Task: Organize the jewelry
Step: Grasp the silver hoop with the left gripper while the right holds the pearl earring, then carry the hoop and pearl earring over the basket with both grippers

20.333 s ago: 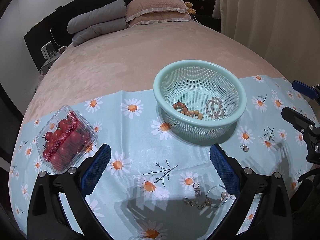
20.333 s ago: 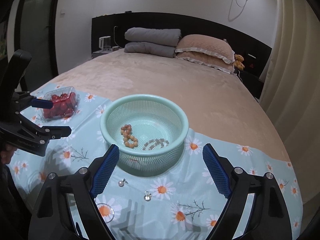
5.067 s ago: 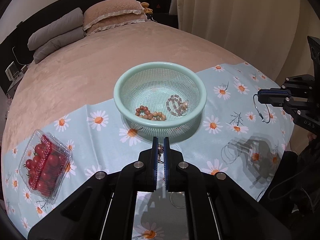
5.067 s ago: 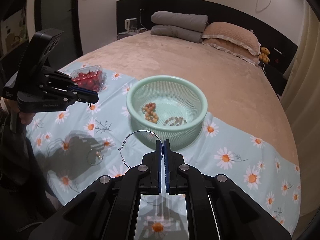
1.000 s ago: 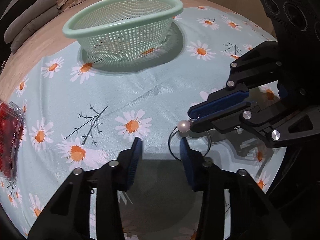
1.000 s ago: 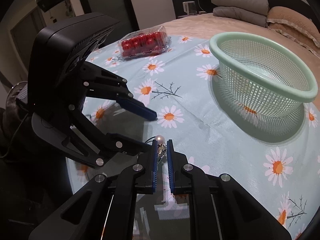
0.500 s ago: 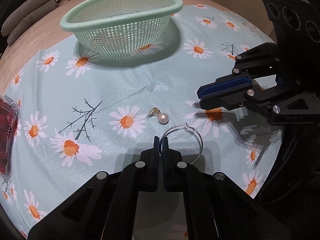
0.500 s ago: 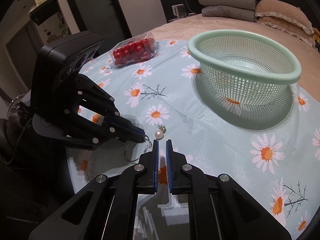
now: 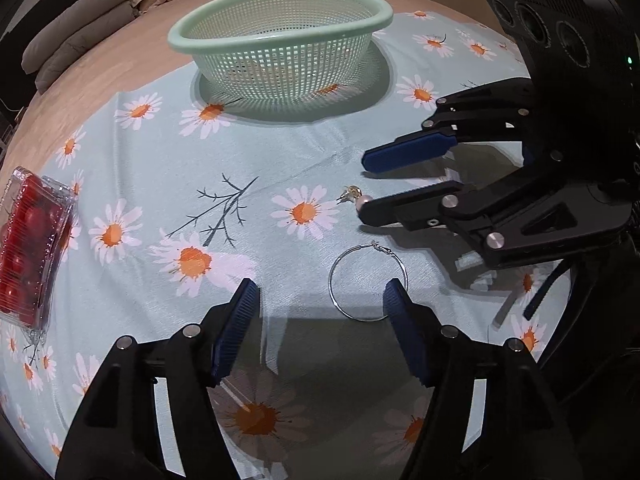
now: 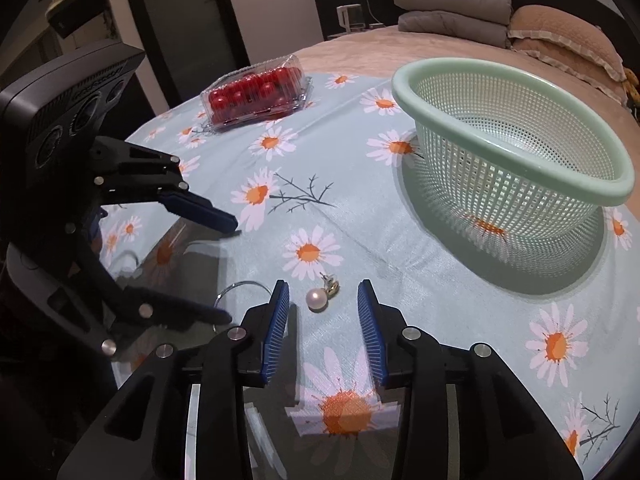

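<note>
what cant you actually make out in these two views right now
- Basket contents: its mesh wall hides the floor in both wrist views.
- Hoop earring: right wrist view shows only an arc; the left gripper covers the rest.
- Pearl earring: left wrist view, partly behind the right gripper.

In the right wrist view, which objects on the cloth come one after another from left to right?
Tomato box → hoop earring → pearl earring → green basket.
</note>
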Available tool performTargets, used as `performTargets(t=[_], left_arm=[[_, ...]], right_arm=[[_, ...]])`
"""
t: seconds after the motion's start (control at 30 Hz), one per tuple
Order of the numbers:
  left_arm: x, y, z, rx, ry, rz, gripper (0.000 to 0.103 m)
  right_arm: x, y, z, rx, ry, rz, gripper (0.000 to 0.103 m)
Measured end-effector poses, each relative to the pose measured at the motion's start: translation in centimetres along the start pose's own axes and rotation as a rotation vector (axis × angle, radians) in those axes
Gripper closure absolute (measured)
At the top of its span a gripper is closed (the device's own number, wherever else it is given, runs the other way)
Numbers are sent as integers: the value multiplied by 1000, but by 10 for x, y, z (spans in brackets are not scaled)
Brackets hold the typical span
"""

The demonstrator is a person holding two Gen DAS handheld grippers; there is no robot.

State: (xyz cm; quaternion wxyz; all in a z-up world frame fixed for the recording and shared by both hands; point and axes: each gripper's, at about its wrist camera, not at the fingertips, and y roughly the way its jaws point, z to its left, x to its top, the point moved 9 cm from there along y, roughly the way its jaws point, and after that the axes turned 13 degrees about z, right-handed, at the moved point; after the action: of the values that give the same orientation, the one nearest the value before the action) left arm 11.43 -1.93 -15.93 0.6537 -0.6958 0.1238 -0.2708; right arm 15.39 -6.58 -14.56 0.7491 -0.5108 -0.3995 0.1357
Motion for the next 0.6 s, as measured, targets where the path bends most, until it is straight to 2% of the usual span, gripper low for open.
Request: performTargets(t=[0.07, 0.1, 0.13, 0.17, 0.2, 0.27, 0.4, 0.6], left_arm=[[2, 8, -4, 28, 26, 12, 36], [4, 10, -6, 26, 28, 11, 40], [6, 11, -8, 11, 25, 9, 56], [8, 9, -8, -1, 19, 6, 68], [8, 8, -6, -24, 8, 13, 102], [8, 8, -4, -59, -9, 21, 100], [5, 4, -5, -62, -15, 12, 100], [2, -8, -3, -50, -26, -8, 100]], right_arm=[[0, 11, 2, -41, -20, 31, 69], [-2, 14, 5, -64, -41, 38, 72], [-3, 15, 7, -56, -55, 39, 77], [-5, 14, 9, -41, -58, 43, 87], [-6, 13, 8, -41, -58, 48, 89], [-10, 9, 7, -39, -64, 58, 92], [-23, -5, 4, -23, -72, 59, 92], [-43, -39, -13, -61, -45, 37, 92]])
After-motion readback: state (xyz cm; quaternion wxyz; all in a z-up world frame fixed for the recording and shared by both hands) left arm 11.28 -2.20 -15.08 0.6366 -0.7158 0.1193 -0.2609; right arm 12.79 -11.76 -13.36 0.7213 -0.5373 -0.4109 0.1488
